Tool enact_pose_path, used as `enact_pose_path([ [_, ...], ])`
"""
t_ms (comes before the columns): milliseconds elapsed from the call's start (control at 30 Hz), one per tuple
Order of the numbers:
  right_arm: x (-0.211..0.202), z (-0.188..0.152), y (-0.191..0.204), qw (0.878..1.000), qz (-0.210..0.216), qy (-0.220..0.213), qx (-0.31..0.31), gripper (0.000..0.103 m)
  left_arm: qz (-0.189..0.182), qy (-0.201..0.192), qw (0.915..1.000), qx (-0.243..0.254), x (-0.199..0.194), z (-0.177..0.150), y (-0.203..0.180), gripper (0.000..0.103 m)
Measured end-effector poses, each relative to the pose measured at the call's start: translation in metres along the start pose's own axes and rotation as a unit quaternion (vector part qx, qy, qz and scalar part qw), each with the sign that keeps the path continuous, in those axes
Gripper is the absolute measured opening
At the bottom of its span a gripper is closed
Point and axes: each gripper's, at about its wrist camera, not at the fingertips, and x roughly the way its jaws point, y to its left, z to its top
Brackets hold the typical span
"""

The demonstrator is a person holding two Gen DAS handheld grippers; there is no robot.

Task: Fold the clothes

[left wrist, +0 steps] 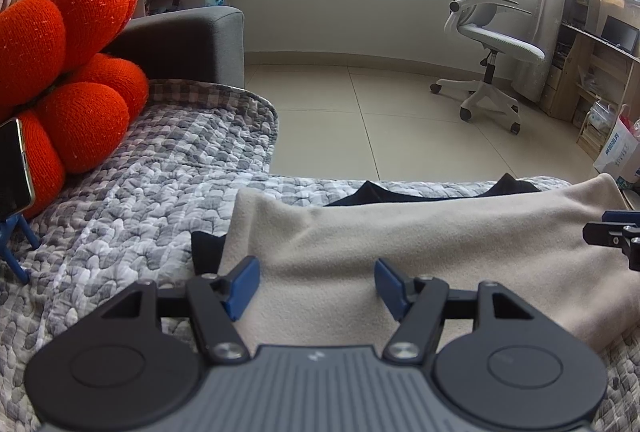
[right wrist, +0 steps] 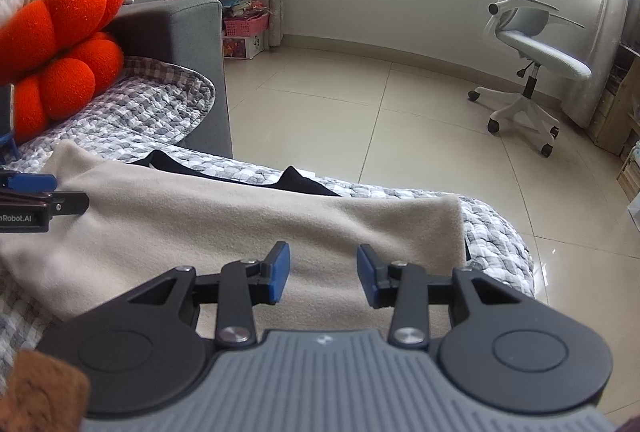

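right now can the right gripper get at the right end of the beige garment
Probably yes: the right gripper hangs open just above the beige garment near its right edge, with nothing between its fingers and the cloth.

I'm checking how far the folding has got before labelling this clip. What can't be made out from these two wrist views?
- Black garment: only its points peek out in both views; the beige fleece cloth covers the rest.
- The beige cloth's near edge: hidden behind the left gripper and the right gripper.
- Phone on the blue stand: cut off by the left view's edge.
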Motion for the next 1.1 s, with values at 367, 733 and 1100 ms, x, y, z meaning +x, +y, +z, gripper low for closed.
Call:
enact_pose_path([
  [367, 0.012, -0.007, -0.022, 0.999, -0.019, 0.033, 0.032, 0.044, -0.01, -0.002, 0.9998, -0.019, 0.0, 0.0, 0.008, 0.065],
  [733, 0.01, -0.007, -0.041, 0.995, -0.061, 0.038, 0.069, 0.043, -0.008, -0.021, 0.9991, -0.036, -0.009, 0.003, 0.011, 0.065],
  [1100, 0.009, -0.006, -0.036, 0.996, -0.063, 0.034, 0.052, 0.046, -0.004, -0.016, 0.9998, -0.007, -0.01, 0.002, -0.003, 0.066],
])
